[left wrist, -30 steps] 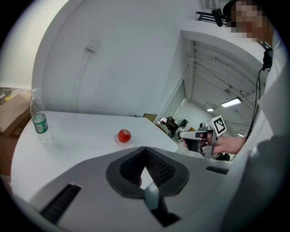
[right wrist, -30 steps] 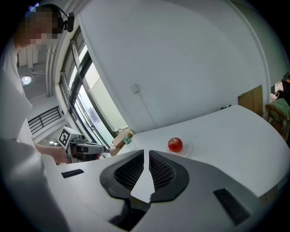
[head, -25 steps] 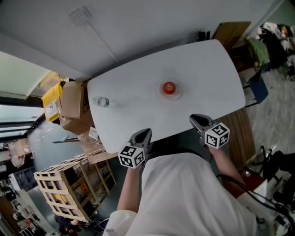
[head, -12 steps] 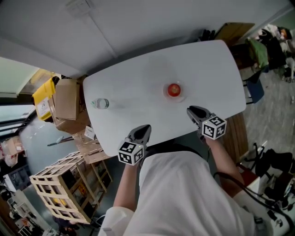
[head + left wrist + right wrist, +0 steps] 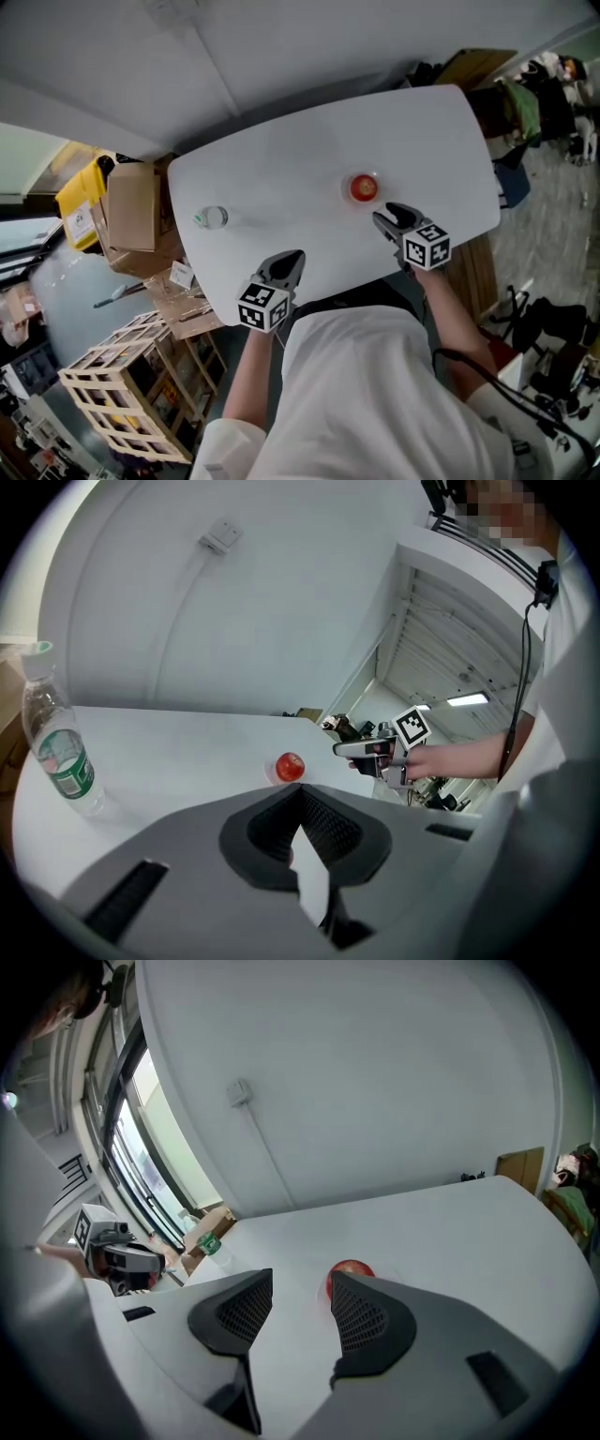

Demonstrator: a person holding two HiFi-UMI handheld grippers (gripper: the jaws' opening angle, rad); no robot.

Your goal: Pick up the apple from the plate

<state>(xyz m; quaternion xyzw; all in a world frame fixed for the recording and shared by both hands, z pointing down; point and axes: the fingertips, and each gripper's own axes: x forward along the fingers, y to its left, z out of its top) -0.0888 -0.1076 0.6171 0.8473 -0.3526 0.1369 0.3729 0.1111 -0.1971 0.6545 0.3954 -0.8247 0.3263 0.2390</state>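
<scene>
Head view: one apple point(image 5: 364, 187), one bottle point(image 5: 214, 217)

Apple point(image 5: 364, 187) sat on plate point(image 5: 348, 188), right half of counter point(image 5: 281, 187); bottle point(image 5: 213, 217) stood well apart, near counter's left edge.

A cluttered workroom, with cardboard boxes point(image 5: 131, 206) and a wooden crate point(image 5: 122, 398).
</scene>
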